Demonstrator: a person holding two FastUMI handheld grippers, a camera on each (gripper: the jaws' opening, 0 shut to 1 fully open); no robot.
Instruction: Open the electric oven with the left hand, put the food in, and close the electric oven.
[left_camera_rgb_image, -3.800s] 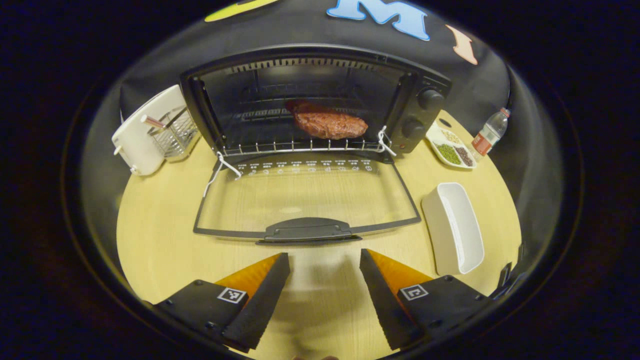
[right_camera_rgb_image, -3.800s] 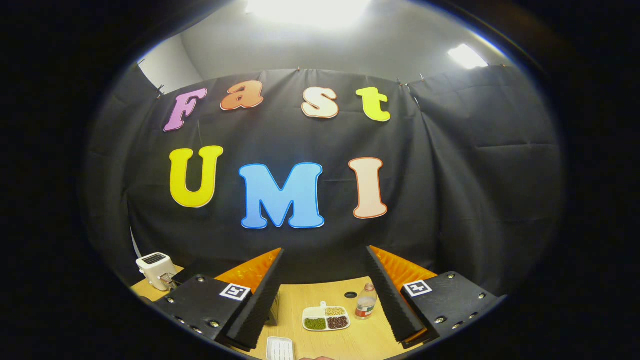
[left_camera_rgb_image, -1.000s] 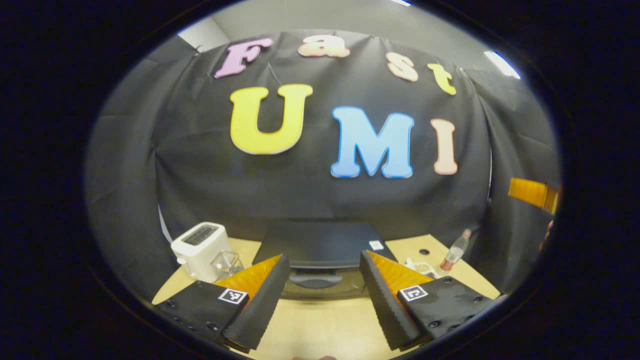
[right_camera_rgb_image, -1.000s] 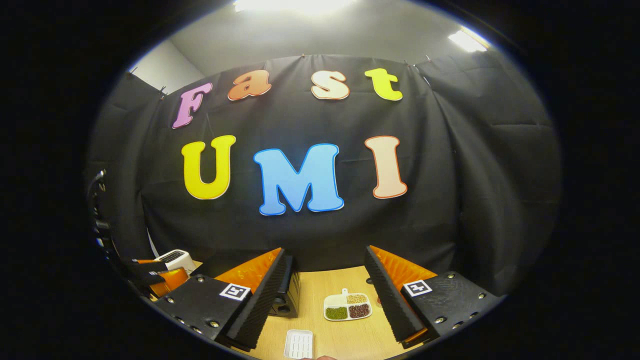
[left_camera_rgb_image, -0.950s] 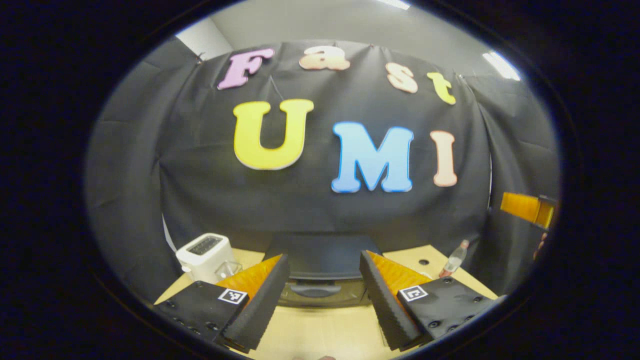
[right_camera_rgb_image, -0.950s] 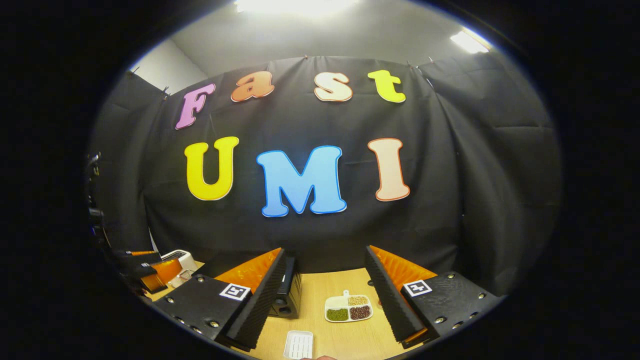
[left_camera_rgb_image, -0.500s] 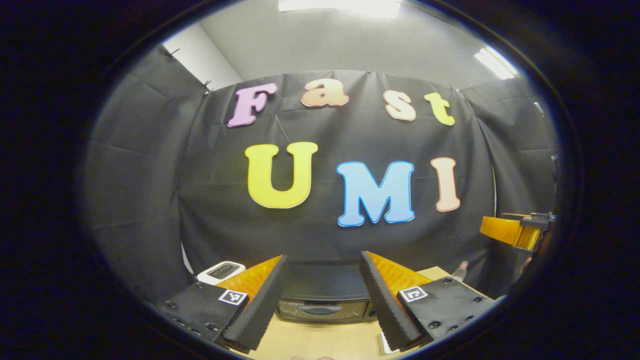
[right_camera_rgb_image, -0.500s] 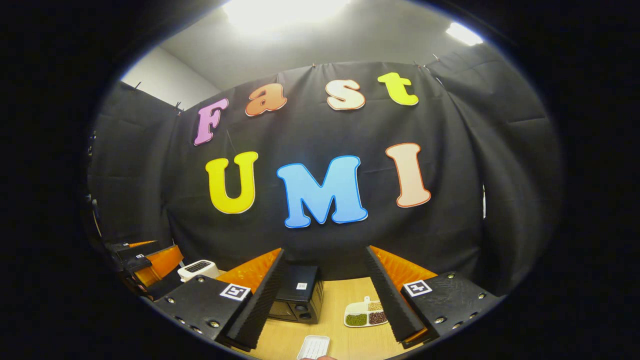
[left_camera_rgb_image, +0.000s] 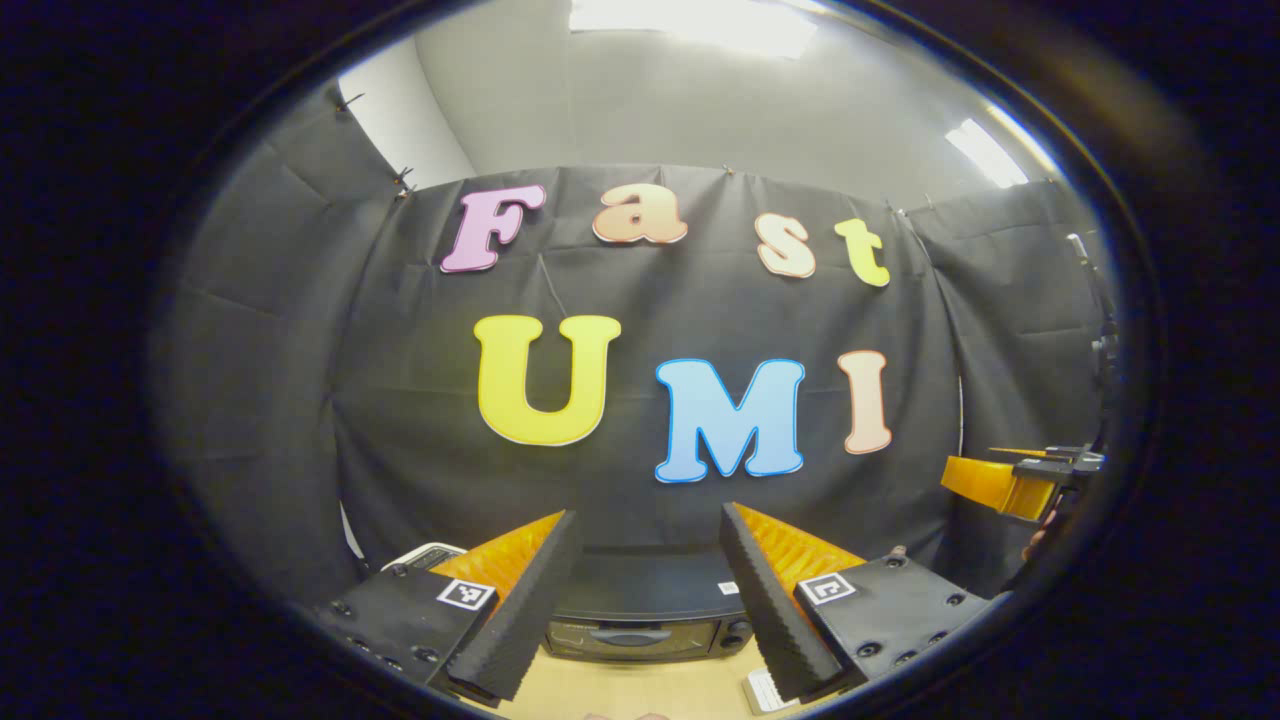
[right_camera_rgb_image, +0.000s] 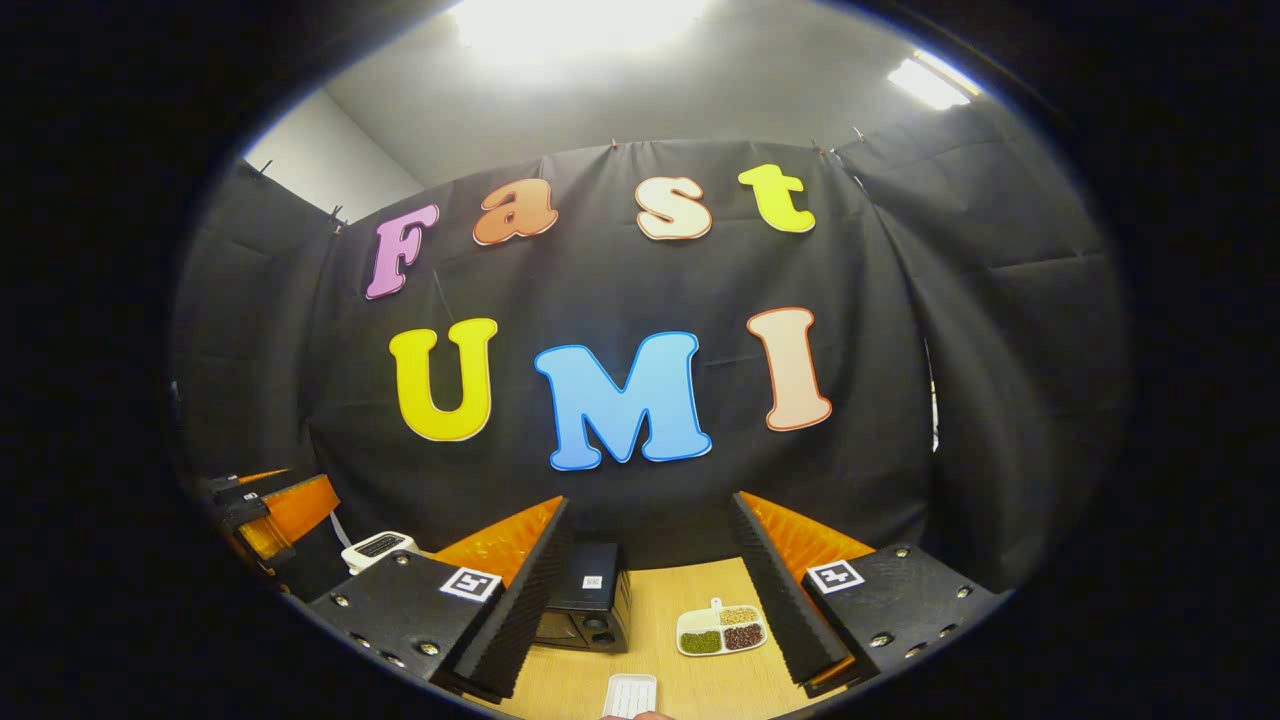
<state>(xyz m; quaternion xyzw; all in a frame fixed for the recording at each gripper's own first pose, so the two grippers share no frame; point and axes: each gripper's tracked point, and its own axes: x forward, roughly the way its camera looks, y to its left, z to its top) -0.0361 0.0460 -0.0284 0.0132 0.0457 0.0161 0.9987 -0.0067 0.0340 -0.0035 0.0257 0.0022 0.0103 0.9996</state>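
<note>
The black electric oven (left_camera_rgb_image: 640, 615) stands on the wooden table with its door up and shut, its handle facing me between the fingers of my left gripper (left_camera_rgb_image: 648, 515). That gripper is open, holds nothing and hangs well back from the oven. The food is hidden behind the dark door. In the right gripper view the oven (right_camera_rgb_image: 585, 600) sits lower left of centre. My right gripper (right_camera_rgb_image: 649, 502) is open and holds nothing, high above the table. Each gripper shows at the edge of the other's view: the right gripper (left_camera_rgb_image: 1010, 485) and the left gripper (right_camera_rgb_image: 270, 515).
A white toaster (left_camera_rgb_image: 425, 553) stands left of the oven, and it appears as the toaster (right_camera_rgb_image: 378, 547) in the right gripper view. A sectioned dish of beans (right_camera_rgb_image: 722, 630) and a white tray (right_camera_rgb_image: 630, 695) lie on the table (right_camera_rgb_image: 690, 600) to the oven's right.
The oven door, open flat 3.8 s ago with the meat on the rack, is now shut. Both grippers have lifted and drawn back, their views tilting up toward the wall.
</note>
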